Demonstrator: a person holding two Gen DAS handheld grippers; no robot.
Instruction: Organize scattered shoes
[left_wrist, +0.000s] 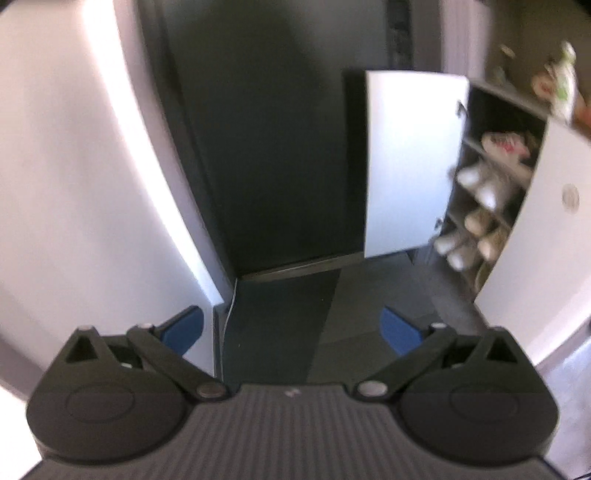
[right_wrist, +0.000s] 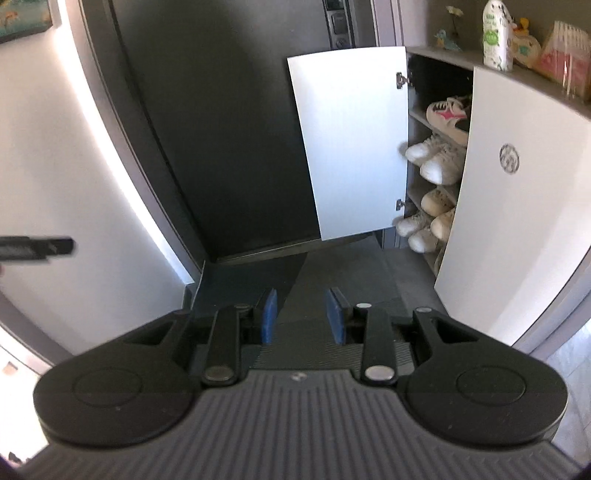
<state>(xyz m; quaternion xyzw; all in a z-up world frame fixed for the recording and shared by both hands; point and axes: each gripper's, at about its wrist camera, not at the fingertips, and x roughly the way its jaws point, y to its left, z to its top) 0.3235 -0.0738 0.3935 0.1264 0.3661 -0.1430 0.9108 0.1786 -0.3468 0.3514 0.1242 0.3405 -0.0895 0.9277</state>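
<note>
The shoes (right_wrist: 436, 162) were already sitting in the shoe cabinet (right_wrist: 517, 192) at about 2 o'clock, stacked on shelves behind the open white door (right_wrist: 354, 147). A pink-marked sneaker (right_wrist: 448, 112) lay on top, white pairs below it. The closed door panel cut off their heels, and the bottom shelf was too dark to read. In the left wrist view the shoes were just blurry pale blobs. The left gripper (left_wrist: 291, 328) had its blue pads spread wide with nothing between them. The right gripper (right_wrist: 303, 317) was narrowed to a small gap, empty too. A dark bar (right_wrist: 37, 249) poked in at 9 o'clock, hard to identify. Bottles and knick-knacks (right_wrist: 498, 37) on the cabinet top got clipped by the frame edge.
</note>
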